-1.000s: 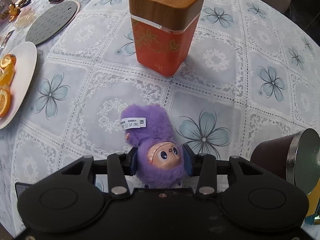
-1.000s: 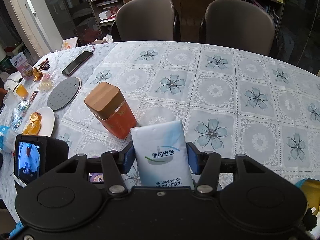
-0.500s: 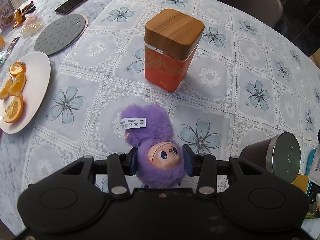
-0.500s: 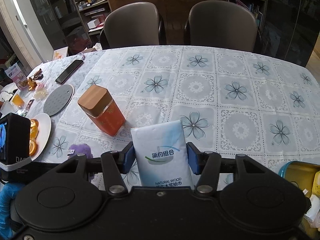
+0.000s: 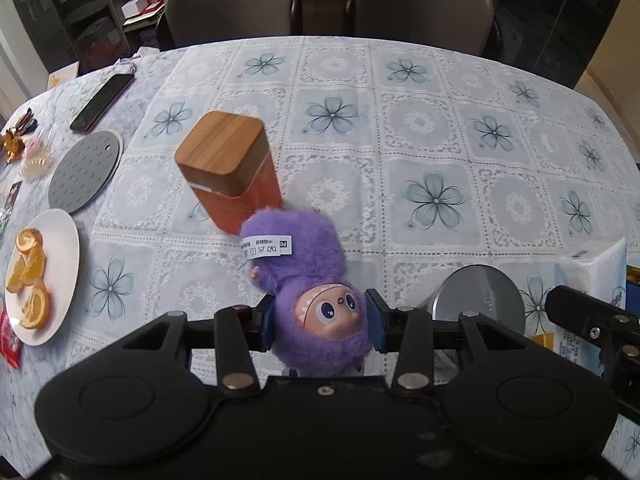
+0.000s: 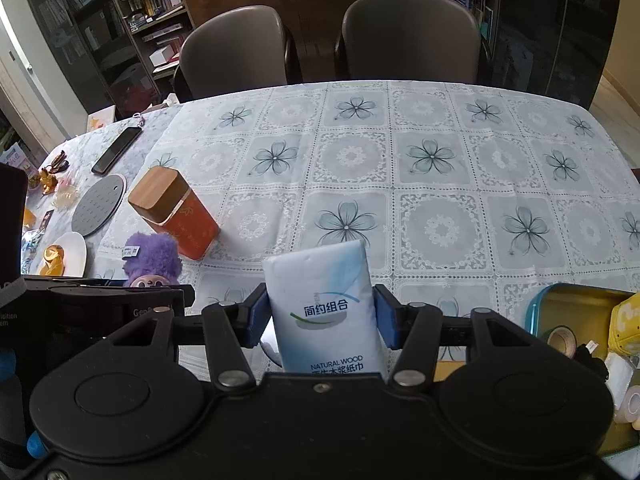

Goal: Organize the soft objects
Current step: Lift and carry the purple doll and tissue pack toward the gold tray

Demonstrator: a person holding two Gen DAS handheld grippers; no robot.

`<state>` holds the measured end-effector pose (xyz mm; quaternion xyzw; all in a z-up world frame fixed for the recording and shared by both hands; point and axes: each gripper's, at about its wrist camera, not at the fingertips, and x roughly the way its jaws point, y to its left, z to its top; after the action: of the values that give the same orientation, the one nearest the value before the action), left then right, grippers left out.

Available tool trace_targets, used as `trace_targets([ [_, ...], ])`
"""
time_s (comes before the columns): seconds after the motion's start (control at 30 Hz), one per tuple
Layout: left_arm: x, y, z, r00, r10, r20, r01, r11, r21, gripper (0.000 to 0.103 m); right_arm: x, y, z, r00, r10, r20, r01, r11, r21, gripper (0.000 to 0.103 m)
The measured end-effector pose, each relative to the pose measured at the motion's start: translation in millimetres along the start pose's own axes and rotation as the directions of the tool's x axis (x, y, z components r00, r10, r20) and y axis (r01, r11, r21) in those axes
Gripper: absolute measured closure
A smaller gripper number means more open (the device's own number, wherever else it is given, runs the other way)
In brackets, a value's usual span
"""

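My left gripper (image 5: pixel 320 326) is shut on a purple plush doll (image 5: pixel 308 276), held head-down above the table, its white tag up. The doll also shows in the right wrist view (image 6: pixel 152 258), at the left. My right gripper (image 6: pixel 320 320) is shut on a white and blue tissue pack (image 6: pixel 326 304), held upright above the table. The pack's corner shows at the right edge of the left wrist view (image 5: pixel 596 272).
An orange tin with a wooden lid (image 5: pixel 230 174) stands beyond the doll. A plate of orange slices (image 5: pixel 60 264), a grey trivet (image 5: pixel 84 176) and a phone (image 5: pixel 102 102) lie left. A metal-lidded cup (image 5: pixel 480 300) is right. A blue-rimmed box (image 6: pixel 572 316) of items sits near right.
Both grippers have risen and pulled back from the table with their loads; the view now takes in the whole table and chairs. The left gripper has come level beside the right.
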<state>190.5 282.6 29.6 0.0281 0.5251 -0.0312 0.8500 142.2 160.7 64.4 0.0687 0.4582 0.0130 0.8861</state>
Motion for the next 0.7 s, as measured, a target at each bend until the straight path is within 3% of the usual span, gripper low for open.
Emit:
trace_targets([
  [0.4,-26,-80,0,0.999,-0.023,0.047,0.018,0.994,0.107,0.063,-20,-51,-13,1.000,0.006,0.015,-0.007,0.999,0.053,0.051],
  [0.7,-40,-160,-17,0.998,-0.039,0.050,0.030,0.984,0.177,0.063,-39,-116,-30,1.000,0.013,0.018,-0.015,0.994,0.105,0.051],
])
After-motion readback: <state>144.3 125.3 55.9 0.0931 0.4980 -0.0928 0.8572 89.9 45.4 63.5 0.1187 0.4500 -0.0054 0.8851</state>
